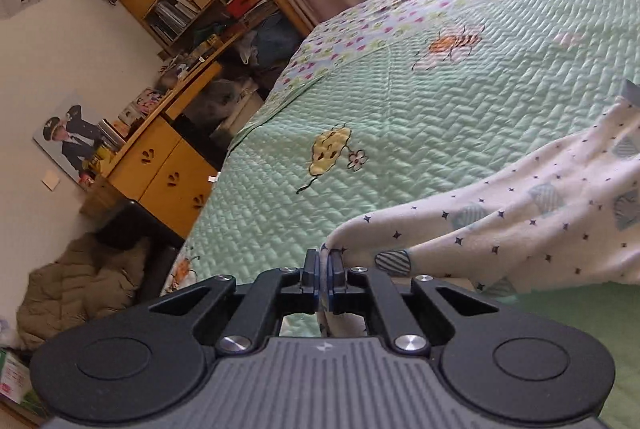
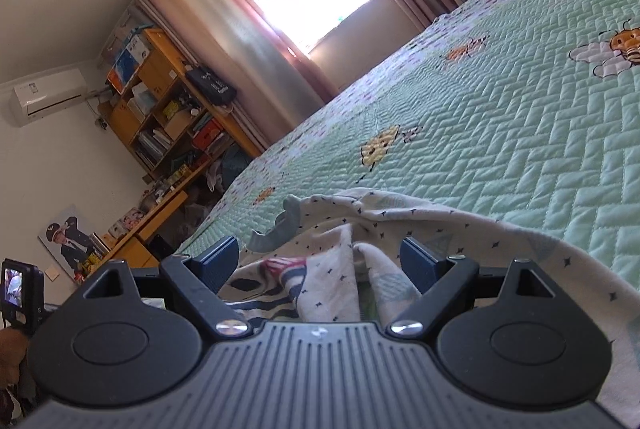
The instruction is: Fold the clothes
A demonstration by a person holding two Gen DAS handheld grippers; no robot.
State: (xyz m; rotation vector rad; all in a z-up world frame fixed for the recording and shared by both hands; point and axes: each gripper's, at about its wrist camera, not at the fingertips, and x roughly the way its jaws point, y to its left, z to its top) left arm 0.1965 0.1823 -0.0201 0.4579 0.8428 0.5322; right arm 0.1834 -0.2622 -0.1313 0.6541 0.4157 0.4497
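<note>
left gripper (image 1: 323, 261) clamped on garment (image 1: 520, 229) edge | right gripper (image 2: 320, 261) apart over garment | quilt (image 2: 500, 133) bare beyond

The garment (image 1: 520, 229) is cream-white, scattered with small dark four-pointed stars and pale blue striped patches; a red-and-navy striped motif (image 2: 280, 265) shows among its folds. The quilt (image 1: 440, 109) on the bed is mint green in a stitched herringbone, with yellow hives, orange bees, and a far border of pink and green dots. The curtains (image 2: 240, 49) are dusty pink.
</note>
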